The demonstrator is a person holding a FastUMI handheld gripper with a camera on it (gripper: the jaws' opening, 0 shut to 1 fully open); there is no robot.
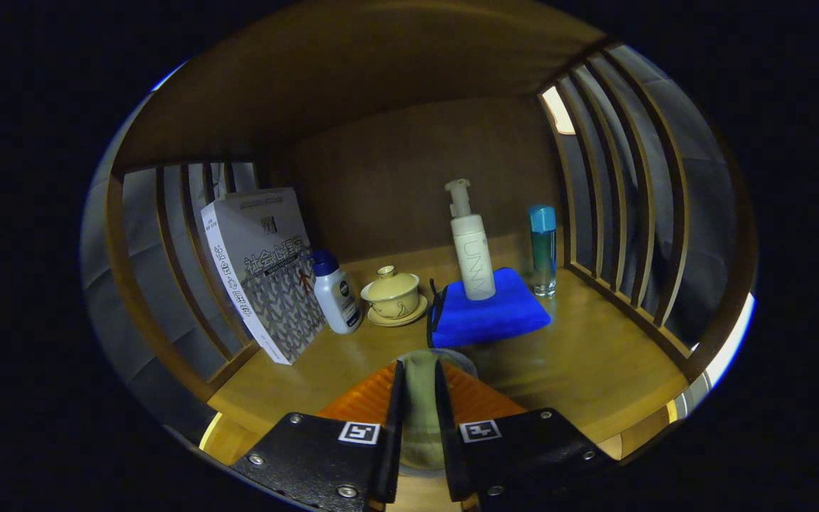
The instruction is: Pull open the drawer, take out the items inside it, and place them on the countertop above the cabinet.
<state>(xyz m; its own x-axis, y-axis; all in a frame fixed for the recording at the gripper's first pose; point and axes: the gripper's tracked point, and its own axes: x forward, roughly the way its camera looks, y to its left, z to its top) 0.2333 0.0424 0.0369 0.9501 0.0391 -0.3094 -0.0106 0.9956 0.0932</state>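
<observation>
My gripper [418,373] is shut on a folded greenish cloth-like item [420,398], which stands upright between both fingers and rises a little past their tips. It hangs just above the front part of the wooden countertop [594,370]. I cannot tell whether the item touches the wood. A rounded pale edge [463,359] shows behind the fingertips; what it belongs to is unclear.
Beyond the fingers a blue cloth [488,313] lies with a white pump bottle [472,252] on it. A blue-capped bottle [543,249] stands to its right. Left are a lidded cup on a saucer [392,295], a small white bottle [336,295] and a leaning book [264,270]. Slatted sides [623,213] enclose the shelf.
</observation>
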